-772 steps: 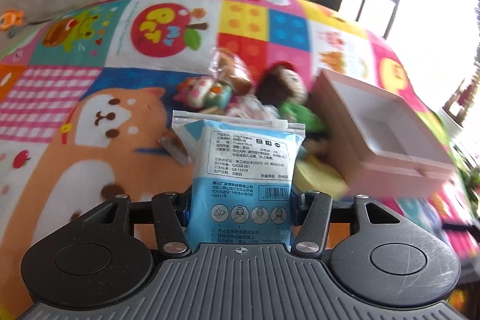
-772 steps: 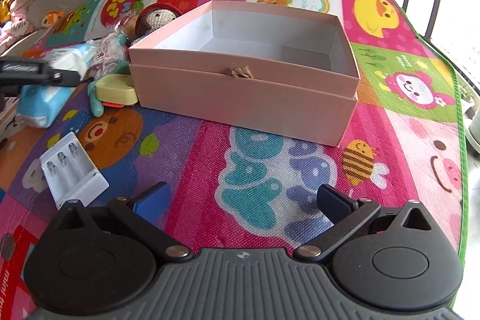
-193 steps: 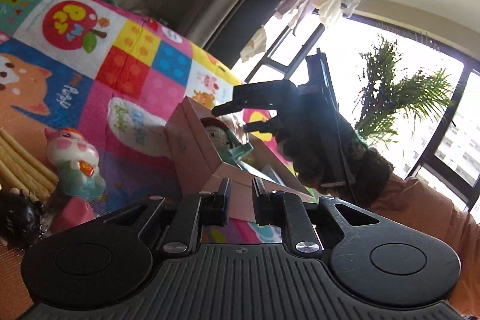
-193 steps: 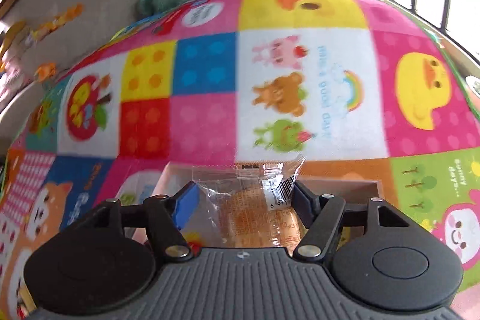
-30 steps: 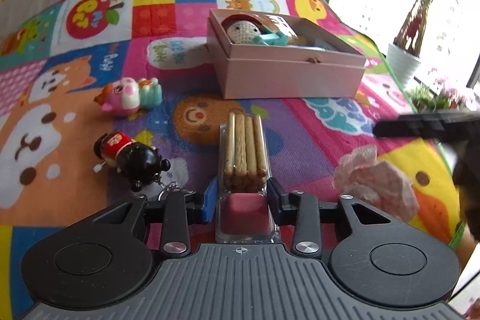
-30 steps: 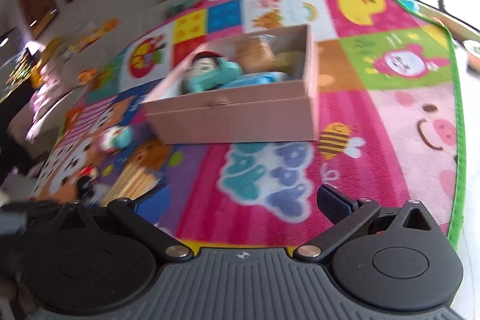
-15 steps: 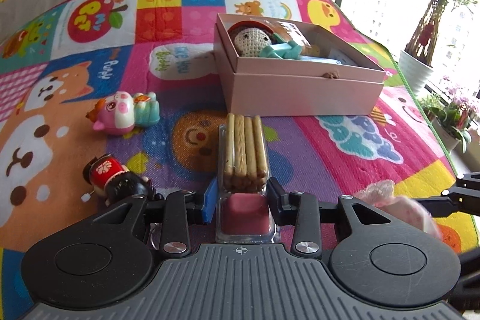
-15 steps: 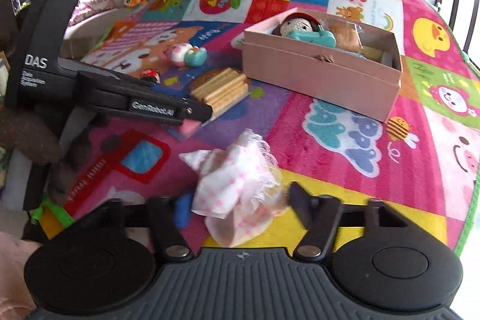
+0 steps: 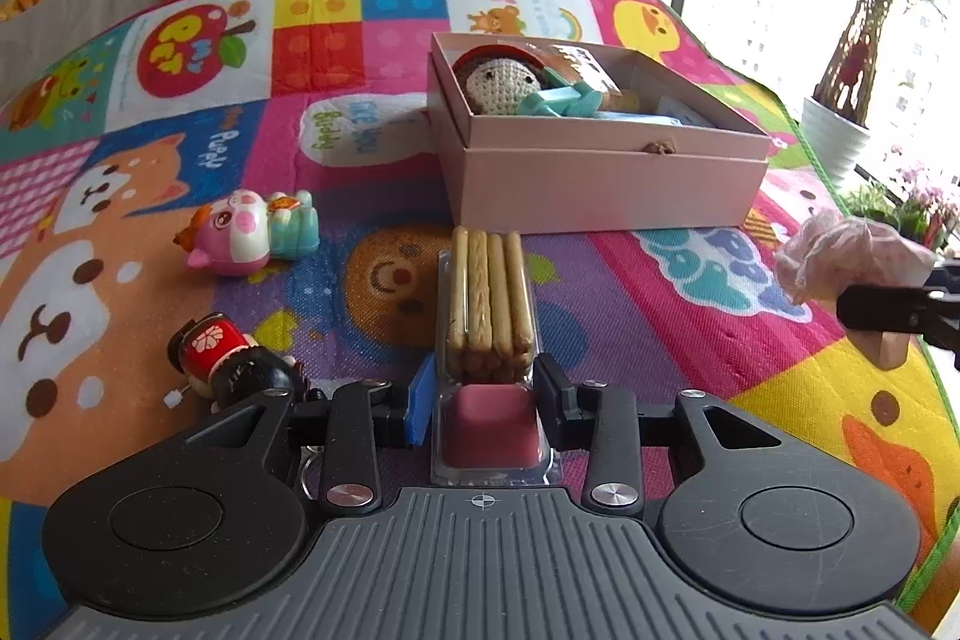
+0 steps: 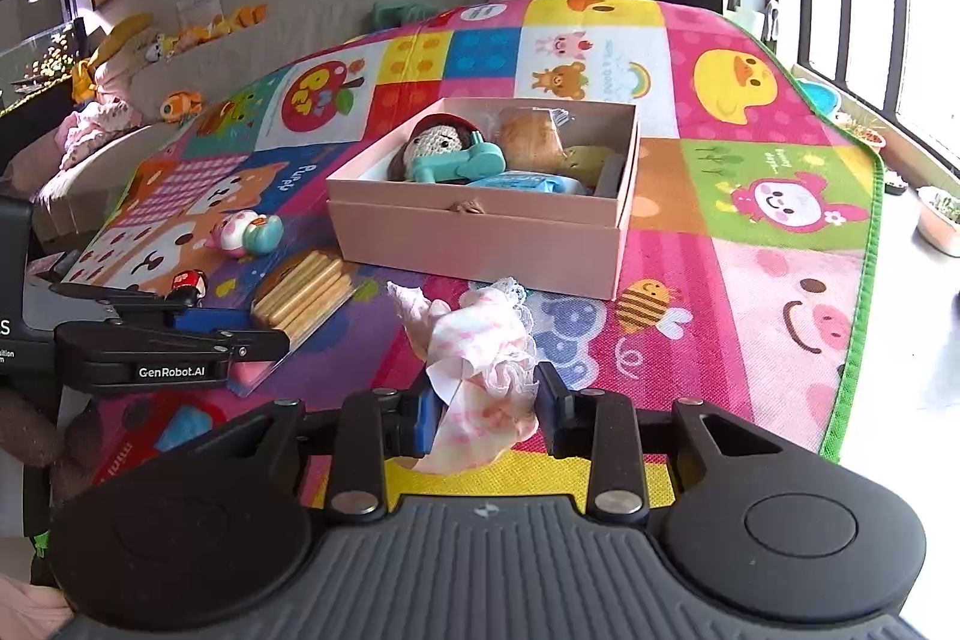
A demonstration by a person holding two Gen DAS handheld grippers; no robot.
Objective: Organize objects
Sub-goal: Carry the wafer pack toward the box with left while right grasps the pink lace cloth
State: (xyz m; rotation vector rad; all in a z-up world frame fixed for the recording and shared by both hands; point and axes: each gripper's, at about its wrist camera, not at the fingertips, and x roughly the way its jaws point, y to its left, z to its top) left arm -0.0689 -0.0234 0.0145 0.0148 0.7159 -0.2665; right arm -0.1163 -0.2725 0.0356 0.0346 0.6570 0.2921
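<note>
My left gripper [image 9: 485, 394] is shut on a clear pack of biscuit sticks with a pink dip cup [image 9: 487, 322], held just above the play mat. The pack also shows in the right wrist view [image 10: 303, 289]. My right gripper [image 10: 486, 409] is shut on a crumpled pink-and-white lace cloth [image 10: 480, 346], which shows at the right edge of the left wrist view [image 9: 840, 253]. The pink box [image 9: 606, 175] stands ahead on the mat and holds a crochet doll [image 9: 510, 82], a wrapped bun [image 10: 534, 133] and a blue pack [image 10: 528, 184].
A pink pig toy [image 9: 246, 232] and a black-and-red doll keychain [image 9: 234, 364] lie on the colourful mat [image 9: 720, 370] left of the left gripper. The mat's green edge [image 10: 864, 280] runs on the right by the window. Plant pots stand beyond it.
Both grippers have risen slightly with their loads. The right gripper has lifted the lace cloth off the mat and turned toward the box.
</note>
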